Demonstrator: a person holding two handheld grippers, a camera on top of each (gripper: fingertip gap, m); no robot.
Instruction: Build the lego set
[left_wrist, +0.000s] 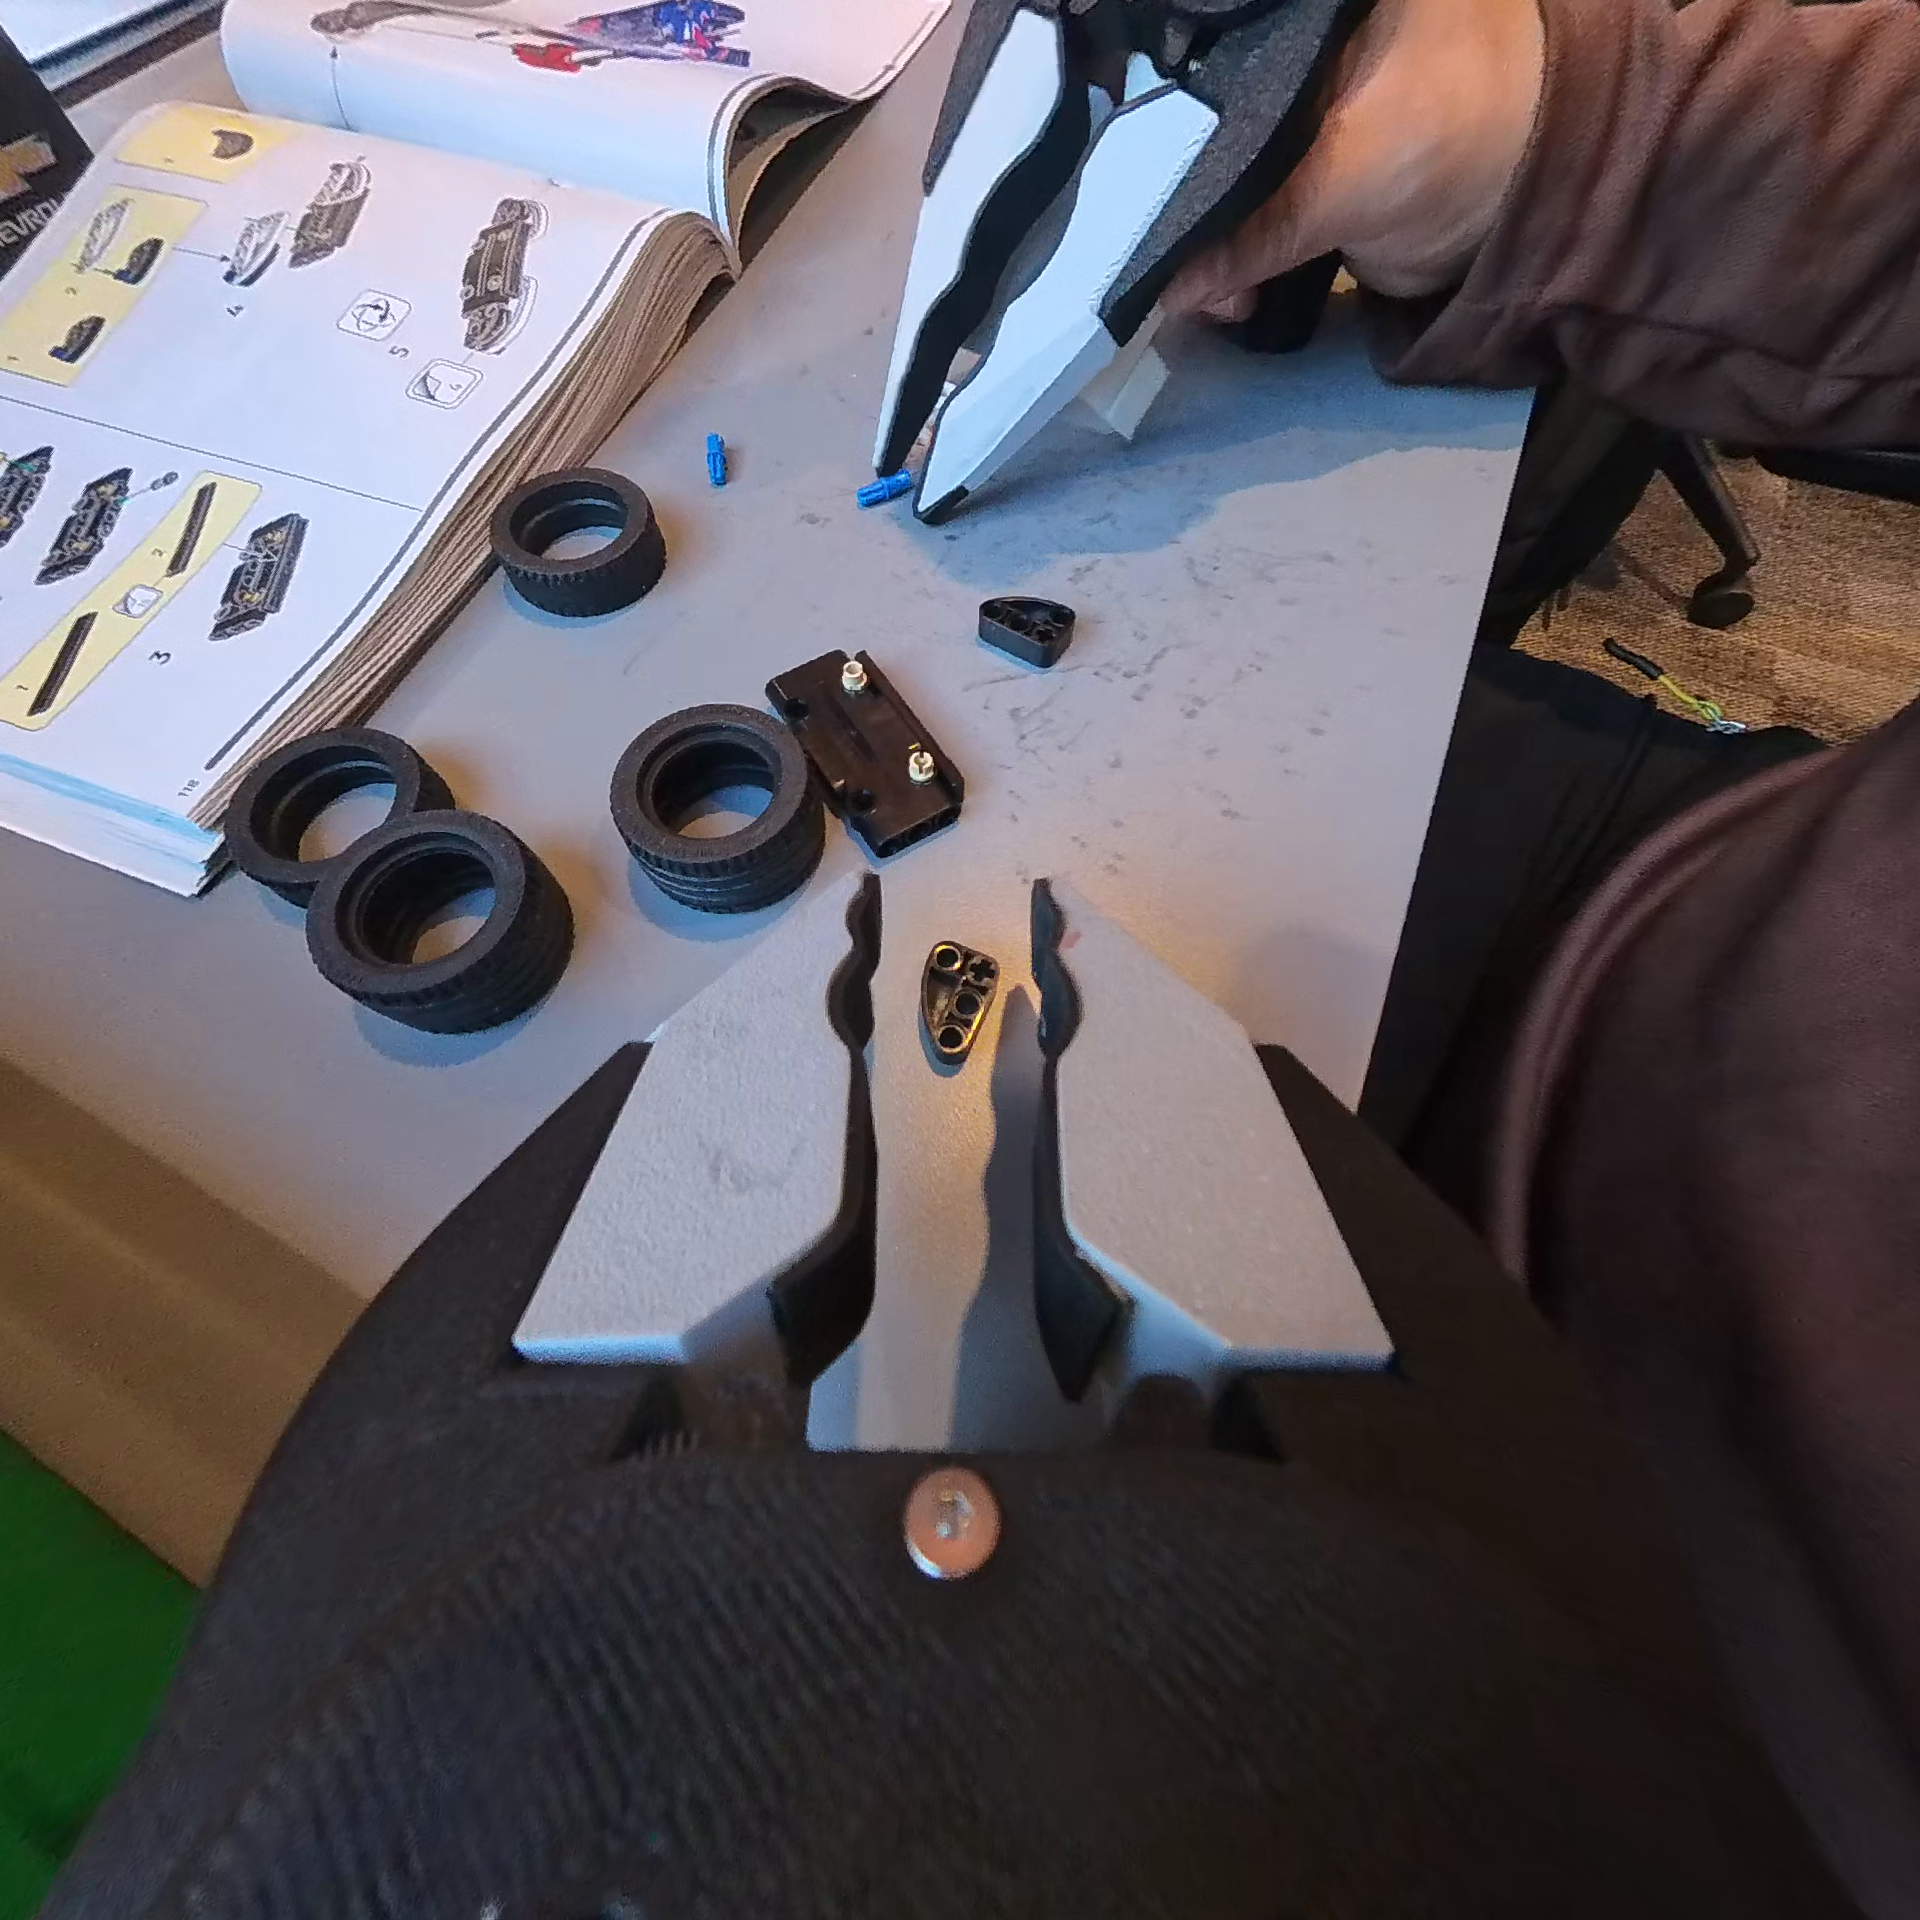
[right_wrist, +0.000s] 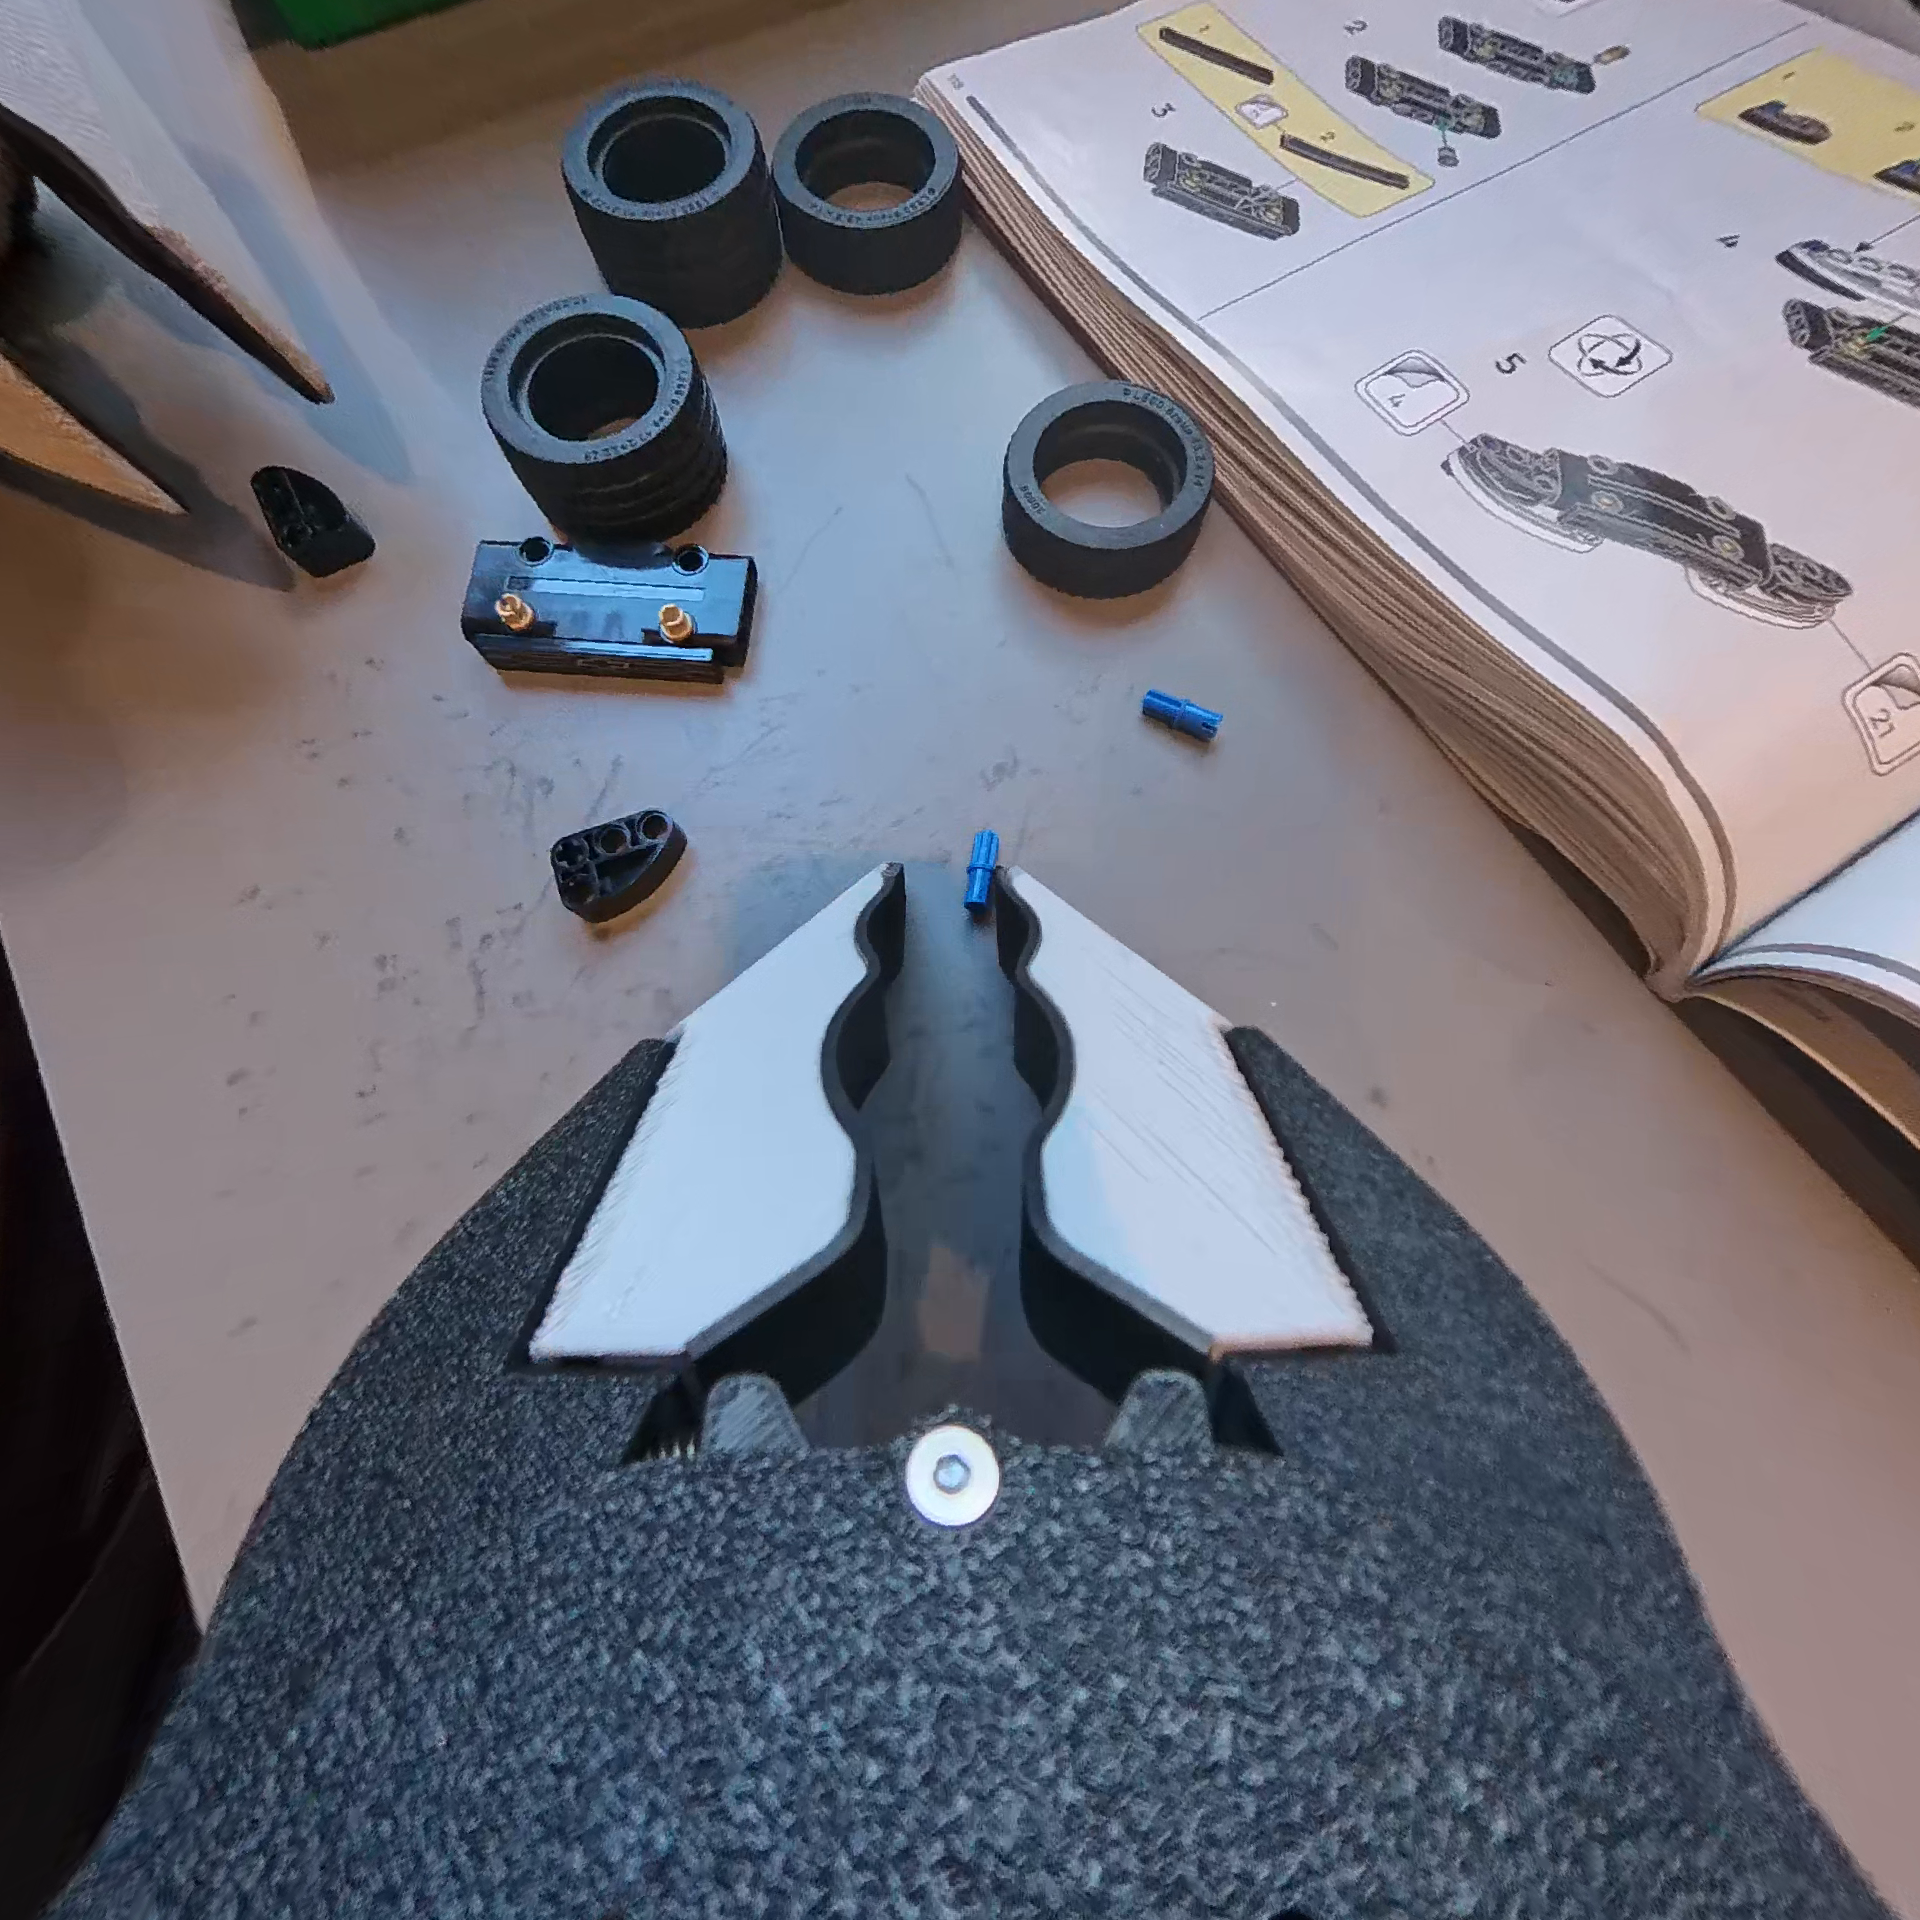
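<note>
My left gripper is open and low over the grey table. A small black teardrop-shaped lego piece lies on the table between its fingers, untouched. My right gripper is open with its tips down at the table. A small blue pin lies between its tips, against the right finger; it also shows in the left wrist view. A second blue pin lies apart. A black block with two tan pins and a second black teardrop piece lie between the grippers.
Several black tyres lie loose left of the block, two of them touching. An open instruction book covers the far left of the table. The table edge runs along the right, by a person's sleeve. The grippers' ends are close to 15 cm from one another.
</note>
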